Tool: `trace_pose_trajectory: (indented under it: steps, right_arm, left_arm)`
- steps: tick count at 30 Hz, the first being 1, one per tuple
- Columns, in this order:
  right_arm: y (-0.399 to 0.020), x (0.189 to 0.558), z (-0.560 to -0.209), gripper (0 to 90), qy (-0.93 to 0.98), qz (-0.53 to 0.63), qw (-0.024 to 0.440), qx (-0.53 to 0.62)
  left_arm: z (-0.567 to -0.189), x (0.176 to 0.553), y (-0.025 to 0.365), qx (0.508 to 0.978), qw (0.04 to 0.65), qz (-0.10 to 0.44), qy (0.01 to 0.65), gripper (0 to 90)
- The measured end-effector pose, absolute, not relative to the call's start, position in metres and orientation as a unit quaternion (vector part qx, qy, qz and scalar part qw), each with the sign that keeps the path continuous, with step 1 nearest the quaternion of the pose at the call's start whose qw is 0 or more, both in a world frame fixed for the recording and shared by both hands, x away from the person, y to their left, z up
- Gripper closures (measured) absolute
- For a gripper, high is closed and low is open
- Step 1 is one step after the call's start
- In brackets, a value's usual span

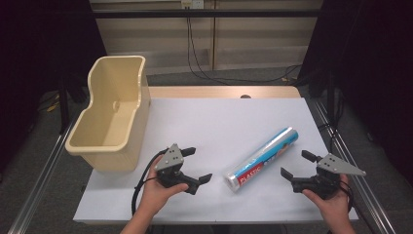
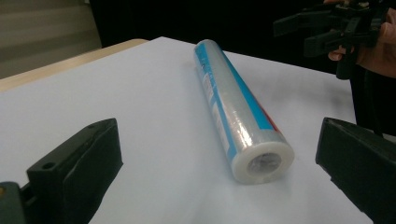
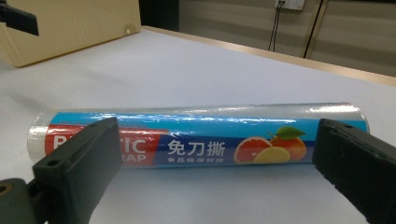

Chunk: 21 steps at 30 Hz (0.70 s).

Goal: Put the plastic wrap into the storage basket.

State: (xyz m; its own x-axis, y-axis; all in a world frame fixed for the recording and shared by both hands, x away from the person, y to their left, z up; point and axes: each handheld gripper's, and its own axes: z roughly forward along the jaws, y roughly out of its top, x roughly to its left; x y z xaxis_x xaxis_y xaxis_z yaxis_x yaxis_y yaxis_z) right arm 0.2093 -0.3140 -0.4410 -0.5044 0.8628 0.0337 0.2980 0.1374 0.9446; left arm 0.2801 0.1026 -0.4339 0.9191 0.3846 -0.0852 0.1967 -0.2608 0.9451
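We see the left gripper [image 1: 196,164] held low at the near side of the white worktop [image 1: 204,122], its fingers [image 2: 77,161] spread wide and released, turned to the right toward the roll of plastic wrap [image 1: 263,158]. The right gripper [image 1: 298,163] is held at the near right, fingers [image 3: 77,161] also released, facing left. The roll lies flat between them, touching neither, slanting from near-left to far-right. It is a smooth, glossy cylinder with a blue and red label showing citrus fruit. A cream plastic bin [image 1: 114,114] with smooth walls stands at the far left.
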Motion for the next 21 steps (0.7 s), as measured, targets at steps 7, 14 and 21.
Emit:
trace_pose_trajectory:
  steps: [7, 14, 21]
  right_arm:
    - [-0.315, 0.206, -0.439, 1.3, 0.694, 0.519, 0.284, 0.410]
    - [-0.316, 0.205, -0.439, 1.3, 0.696, 0.518, 0.286, 0.407]
    - [-0.320, 0.204, -0.438, 1.3, 0.693, 0.520, 0.288, 0.408]
  left_arm:
    - [-0.434, 0.287, 0.073, 0.804, 0.560, 0.061, 0.190, 0.0]
    - [-0.437, 0.294, 0.034, 0.826, 0.528, 0.040, 0.195, 0.0]
    - [-0.444, 0.294, -0.001, 0.855, 0.485, 0.023, 0.179, 1.4]
